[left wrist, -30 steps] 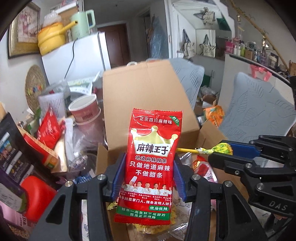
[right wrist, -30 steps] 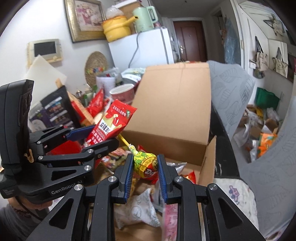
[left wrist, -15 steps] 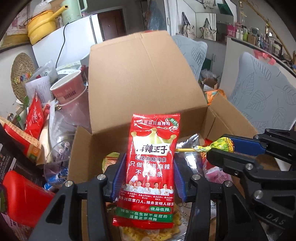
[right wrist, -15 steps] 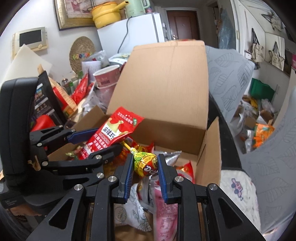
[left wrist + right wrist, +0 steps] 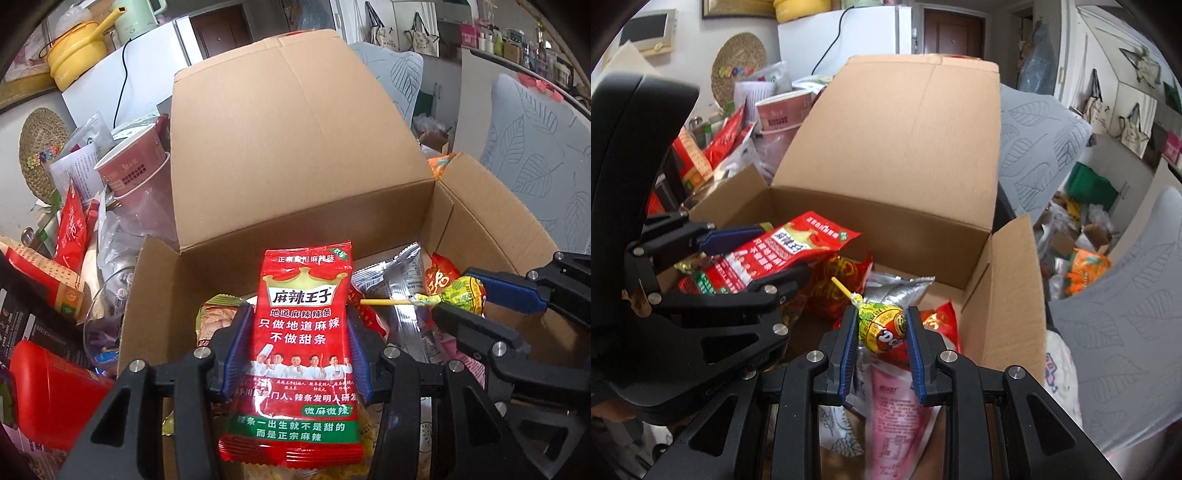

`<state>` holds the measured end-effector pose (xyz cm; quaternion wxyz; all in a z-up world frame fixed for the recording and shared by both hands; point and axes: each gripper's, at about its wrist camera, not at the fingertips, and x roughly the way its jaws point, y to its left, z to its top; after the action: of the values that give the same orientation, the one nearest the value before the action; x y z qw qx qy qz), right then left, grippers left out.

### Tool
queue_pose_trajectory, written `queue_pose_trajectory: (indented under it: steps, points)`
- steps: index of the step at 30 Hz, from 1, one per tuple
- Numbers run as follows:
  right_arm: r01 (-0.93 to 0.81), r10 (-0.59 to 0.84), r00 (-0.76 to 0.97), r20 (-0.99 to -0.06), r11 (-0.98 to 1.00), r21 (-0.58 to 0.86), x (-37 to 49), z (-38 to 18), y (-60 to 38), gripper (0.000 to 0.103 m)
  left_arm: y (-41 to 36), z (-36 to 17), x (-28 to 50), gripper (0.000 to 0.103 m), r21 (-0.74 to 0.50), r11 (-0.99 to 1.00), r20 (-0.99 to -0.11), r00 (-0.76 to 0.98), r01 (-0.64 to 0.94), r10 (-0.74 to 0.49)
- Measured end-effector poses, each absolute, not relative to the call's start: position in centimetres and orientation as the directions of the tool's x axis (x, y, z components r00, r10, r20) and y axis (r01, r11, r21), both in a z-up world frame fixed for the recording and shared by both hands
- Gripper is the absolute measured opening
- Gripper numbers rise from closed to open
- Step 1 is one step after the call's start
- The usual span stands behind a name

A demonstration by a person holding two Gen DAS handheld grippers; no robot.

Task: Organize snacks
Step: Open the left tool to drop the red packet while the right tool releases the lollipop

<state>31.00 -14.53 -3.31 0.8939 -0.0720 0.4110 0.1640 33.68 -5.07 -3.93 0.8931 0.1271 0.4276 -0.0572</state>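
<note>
Inside the cardboard box [image 5: 295,155] rim, left claw [image 5: 295,354] clamps red packet [image 5: 301,332], right claw [image 5: 881,328] lollipop [image 5: 882,326].

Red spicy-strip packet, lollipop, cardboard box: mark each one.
red spicy-strip packet [image 5: 303,325]: left wrist view, printed front.
lollipop [image 5: 882,326]: right wrist view, wrapped head.
cardboard box [image 5: 905,140]: right wrist view, raised back flap.

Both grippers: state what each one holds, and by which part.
Left gripper: red spicy-strip snack packet, clamped across its side edges, below the middle. Right gripper: yellow-green wrapped lollipop, gripped by its head, stick free.

White fridge [image 5: 110,85], brown door [image 5: 953,35], leaf-print cushions [image 5: 1115,325].
</note>
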Motion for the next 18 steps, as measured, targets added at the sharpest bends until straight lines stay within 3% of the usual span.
queue_pose_trajectory:
  steps: [7,18]
  points:
    - [-0.336,0.189,0.608,-0.771,0.941,-0.034,31.2,-3.3,-14.5,0.027,-5.3,-4.2,33.8,0.048,0.204,0.957,-0.788,0.615,0.204,0.037]
    - [-0.305,0.166,0.628,-0.76,0.951,-0.044,30.7,-2.3,-15.4,0.048,-4.8,-3.6,33.7,0.051,0.18,0.968,-0.812,0.582,0.177,0.045]
